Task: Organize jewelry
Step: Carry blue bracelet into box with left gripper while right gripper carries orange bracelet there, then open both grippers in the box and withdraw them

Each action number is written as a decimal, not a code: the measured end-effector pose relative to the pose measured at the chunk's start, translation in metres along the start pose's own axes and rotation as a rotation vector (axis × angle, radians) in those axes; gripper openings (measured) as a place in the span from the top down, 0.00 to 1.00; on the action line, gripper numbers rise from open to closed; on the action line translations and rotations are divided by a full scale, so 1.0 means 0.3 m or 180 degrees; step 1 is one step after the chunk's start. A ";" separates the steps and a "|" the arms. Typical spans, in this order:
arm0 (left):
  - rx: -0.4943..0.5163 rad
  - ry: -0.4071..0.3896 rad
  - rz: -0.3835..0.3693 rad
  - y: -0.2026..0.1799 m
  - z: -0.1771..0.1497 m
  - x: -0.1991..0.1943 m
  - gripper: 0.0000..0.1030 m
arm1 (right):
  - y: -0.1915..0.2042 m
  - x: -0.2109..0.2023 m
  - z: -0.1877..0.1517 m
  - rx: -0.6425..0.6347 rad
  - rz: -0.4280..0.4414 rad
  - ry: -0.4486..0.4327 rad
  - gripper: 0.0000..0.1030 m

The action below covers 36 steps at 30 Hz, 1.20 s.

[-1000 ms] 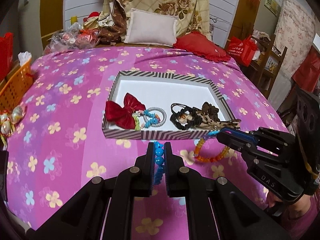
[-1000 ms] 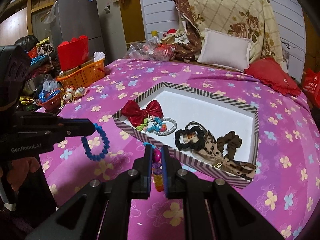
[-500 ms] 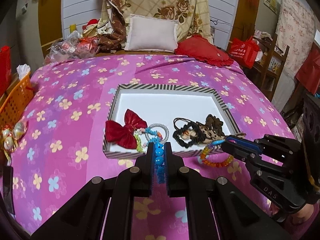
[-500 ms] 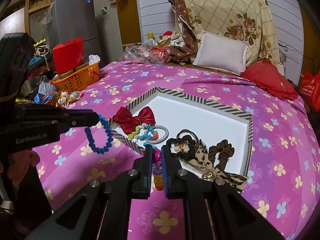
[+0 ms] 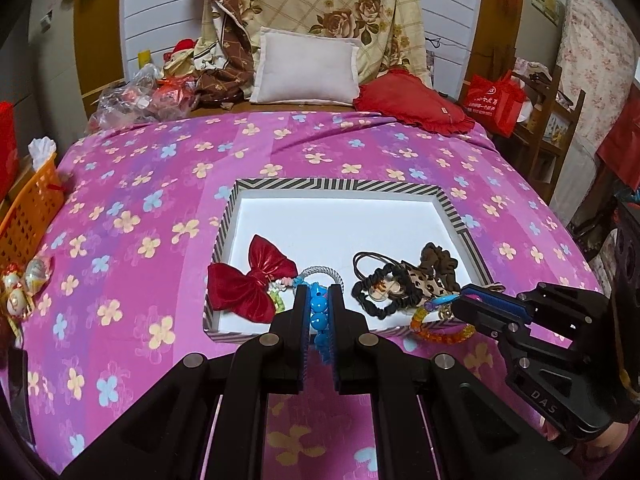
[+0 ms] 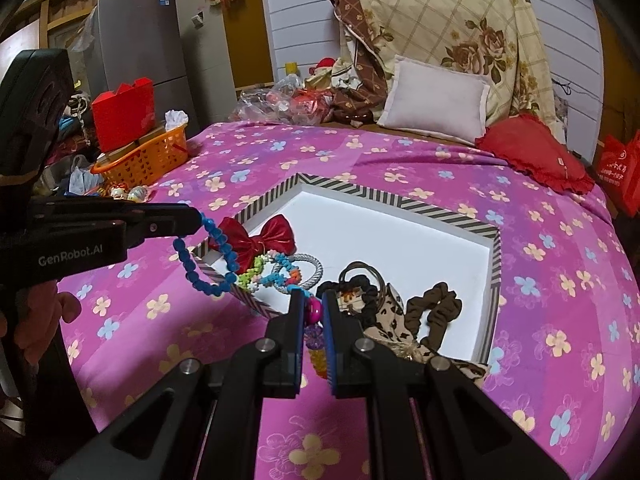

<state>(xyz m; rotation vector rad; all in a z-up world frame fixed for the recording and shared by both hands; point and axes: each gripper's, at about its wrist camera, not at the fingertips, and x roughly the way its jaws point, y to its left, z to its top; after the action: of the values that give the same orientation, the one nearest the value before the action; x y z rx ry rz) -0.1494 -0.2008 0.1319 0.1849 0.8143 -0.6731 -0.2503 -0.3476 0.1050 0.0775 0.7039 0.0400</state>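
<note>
Over striped tray [image 5: 448,205] front edge: left gripper [image 5: 319,308] jaws clamp blue bracelet [image 6: 206,256], right gripper [image 6: 311,312] jaws clamp multicolour bracelet [image 5: 440,330]; both loops hang down.

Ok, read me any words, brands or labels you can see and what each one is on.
"GenRobot.AI": side of the left gripper.
"DAS": body of the right gripper.
Red shopping bag: white print, too blurred to read.
Fridge sticker: too small.

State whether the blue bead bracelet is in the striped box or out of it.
Out: the blue bead bracelet dangles from the shut left gripper, over the striped box near edge.
</note>
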 end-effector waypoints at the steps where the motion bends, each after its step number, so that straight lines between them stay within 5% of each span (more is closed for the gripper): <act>1: 0.0000 0.0003 0.0004 -0.001 0.003 0.004 0.90 | -0.004 0.003 0.001 0.0004 -0.0006 0.0005 0.92; 26: -0.0160 0.0092 -0.0022 0.020 0.101 0.155 0.90 | -0.163 0.115 0.090 0.0231 -0.0222 0.0037 0.92; 36: -0.0267 0.0368 0.0120 0.064 0.049 0.310 0.90 | -0.160 0.249 0.042 0.0309 -0.0022 0.0306 0.92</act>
<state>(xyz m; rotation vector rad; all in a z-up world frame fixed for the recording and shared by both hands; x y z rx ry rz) -0.0827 -0.2366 0.0728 0.1637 0.9462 -0.5955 -0.1847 -0.3915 0.0623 0.1669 0.8020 0.0030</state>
